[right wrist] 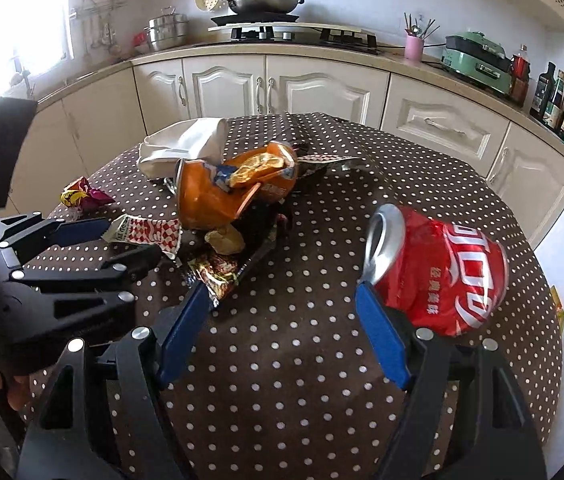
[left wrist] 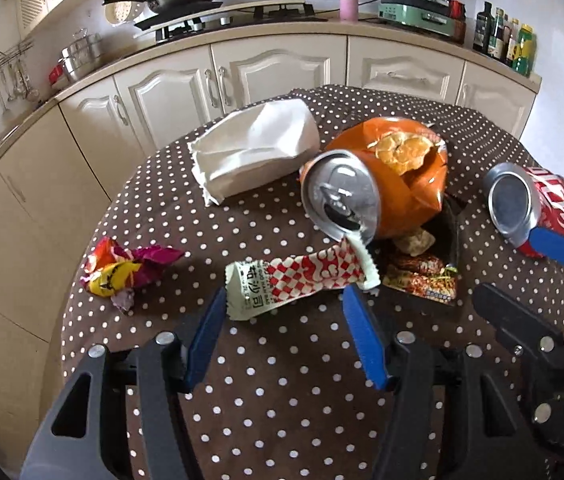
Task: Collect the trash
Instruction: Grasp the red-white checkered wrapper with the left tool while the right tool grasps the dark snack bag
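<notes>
Trash lies on a brown polka-dot table. My left gripper is open, its blue fingers either side of a red-checked white wrapper. A crushed orange can with orange peel in its torn side lies behind it. My right gripper is open and empty, with a crushed red cola can beside its right finger. A colourful foil wrapper lies at the left. A dark snack packet lies in the middle.
A white paper bag lies at the table's far side. Kitchen cabinets and a counter with a stove, pots and bottles run behind. The table's edge drops off at left and right.
</notes>
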### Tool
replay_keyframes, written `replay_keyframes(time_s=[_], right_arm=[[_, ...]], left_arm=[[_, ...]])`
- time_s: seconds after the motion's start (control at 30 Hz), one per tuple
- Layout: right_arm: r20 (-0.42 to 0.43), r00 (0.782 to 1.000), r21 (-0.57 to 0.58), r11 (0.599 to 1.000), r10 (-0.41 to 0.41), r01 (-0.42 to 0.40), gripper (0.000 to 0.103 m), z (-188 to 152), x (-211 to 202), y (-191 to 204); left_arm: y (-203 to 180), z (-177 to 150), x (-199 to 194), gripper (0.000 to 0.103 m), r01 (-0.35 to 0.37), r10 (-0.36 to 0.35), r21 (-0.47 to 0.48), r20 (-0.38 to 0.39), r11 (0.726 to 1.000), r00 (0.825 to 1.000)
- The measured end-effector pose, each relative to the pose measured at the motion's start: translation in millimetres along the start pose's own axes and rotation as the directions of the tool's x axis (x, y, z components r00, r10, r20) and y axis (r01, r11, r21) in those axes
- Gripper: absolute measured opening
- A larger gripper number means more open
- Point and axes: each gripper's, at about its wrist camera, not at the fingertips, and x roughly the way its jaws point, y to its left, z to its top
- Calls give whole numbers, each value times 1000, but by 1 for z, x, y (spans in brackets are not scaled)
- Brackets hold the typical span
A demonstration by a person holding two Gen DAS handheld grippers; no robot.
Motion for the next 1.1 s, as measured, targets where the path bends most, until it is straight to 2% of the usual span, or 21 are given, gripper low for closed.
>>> replay_keyframes(time_s=[0.03, 0.07, 0.1, 0.17, 0.2, 0.23, 0.3, 0.4, 0.47, 0.53, 0.6, 0.83, 1.1], right_arm=[[0, 1000, -3, 1000, -1, 1, 73, 2, 0, 3], [1, 1000, -5, 1000, 3, -3, 73, 3, 1, 3], [0, 1000, 1, 1000, 14, -14, 73, 6, 2, 4], [-24, 999, 34, 998, 48, -48, 73, 11, 11, 1], [-37, 997, 59, 996, 62, -59, 71, 13, 16, -2], [-51, 997, 76, 995, 61, -58, 65, 14, 21, -4], [-58, 995, 98, 993, 76, -70, 60, 16, 25, -5], [-93, 986, 129, 983, 139, -127, 51, 16, 35, -4], [-90, 989, 113, 988, 114, -103, 45, 16, 37, 0], [-86, 989, 112, 988, 120, -110, 22, 18, 35, 1], [-74, 991, 110, 988, 114, -106, 14, 16, 31, 0], [-20, 997, 96, 993, 72, -70, 5, -2, -1, -3], [89, 996, 51, 999, -19, 14, 2, -24, -50, 11]], left_arm=[[2, 0, 1, 39, 27, -27, -5, -3, 1000, 1000], [3, 0, 0, 33, 51, -51, -10, 0, 999, 999], [4, 0, 0, 24, 51, -51, -11, 0, 999, 999], [5, -2, -1, 17, 50, -50, -10, 2, 999, 999], [6, -4, -2, 6, 53, -53, -12, 2, 999, 999], [8, -6, -5, 1, 68, -68, -15, 5, 998, 998], [9, -11, -11, 0, 69, -69, -14, 14, 998, 998], [13, -20, -17, 0, 85, -85, -22, 21, 996, 996], [20, -26, -23, 0, 100, -99, -40, 29, 994, 995], [25, -30, -29, 0, 105, -103, -53, 41, 993, 994], [32, -36, -37, 0, 135, -131, -70, 53, 988, 990], [50, -59, -69, 0, 209, -196, -127, 106, 970, 975], [52, -80, -102, 0, 243, -221, -143, 151, 960, 963]])
